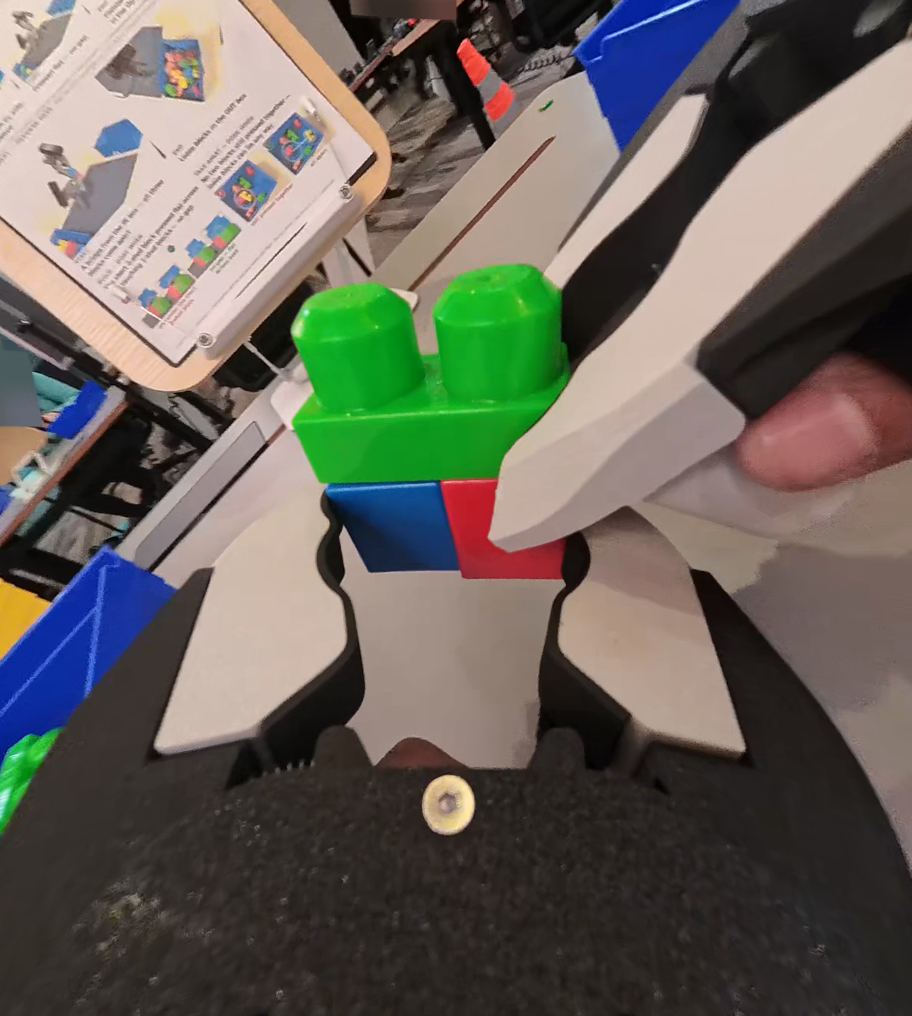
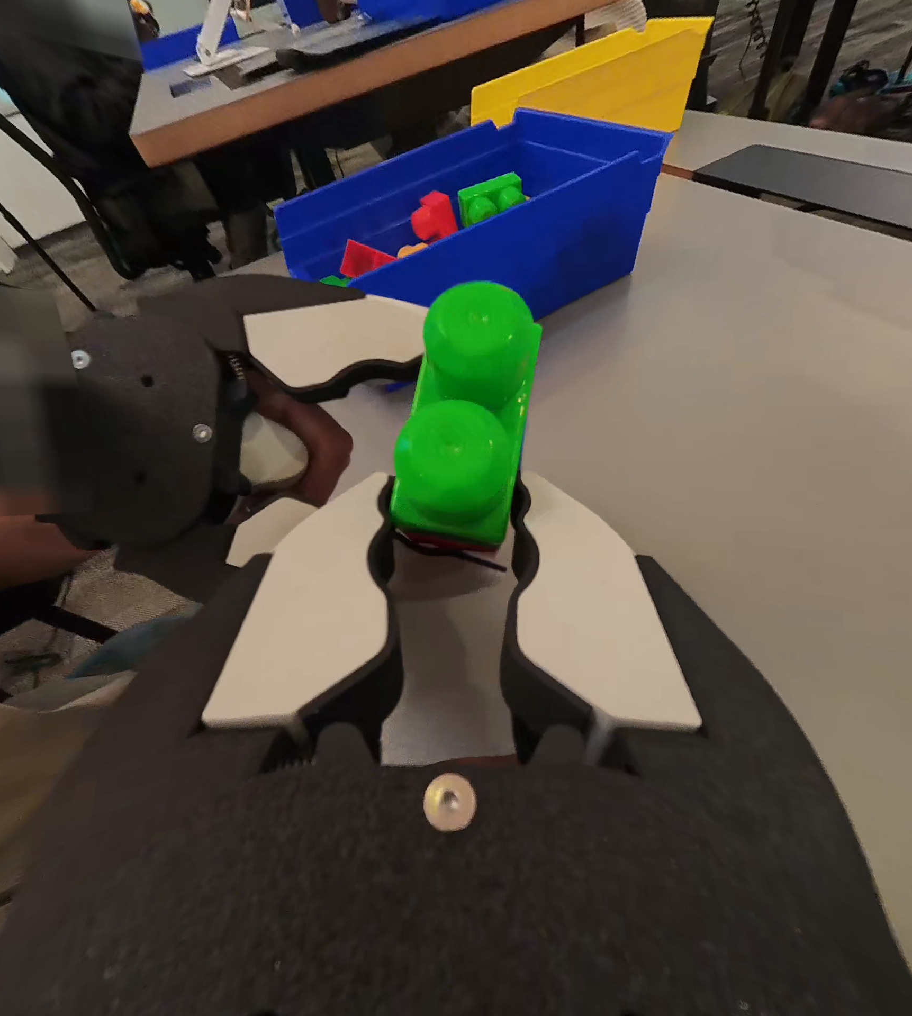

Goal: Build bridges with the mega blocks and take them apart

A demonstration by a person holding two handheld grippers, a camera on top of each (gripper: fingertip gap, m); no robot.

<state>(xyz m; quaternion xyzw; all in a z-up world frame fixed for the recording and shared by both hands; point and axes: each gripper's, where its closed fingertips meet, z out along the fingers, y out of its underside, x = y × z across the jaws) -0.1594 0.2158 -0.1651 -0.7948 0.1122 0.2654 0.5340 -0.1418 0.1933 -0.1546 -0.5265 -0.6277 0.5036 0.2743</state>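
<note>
**Gripping the bridge from two sides**

Clamping the blue block (image 1: 396, 525) and red block (image 1: 503, 533) side by side, the left gripper (image 1: 445, 528) steadies the base; the right gripper (image 2: 451, 511), closed on the green block's (image 2: 464, 418) near end, meets it across, long axis pointing away.

**Bright, even indoor light; wide-angle warp and soft edges**

Both views are evenly lit from overhead. The green block (image 1: 431, 407) shows small glossy highlights on its studs, and a soft shadow falls on the grey table (image 2: 745, 440) beneath it. Wide-angle distortion bends the edges. The instruction board (image 1: 167, 165) and the background furniture look blurred.
</note>
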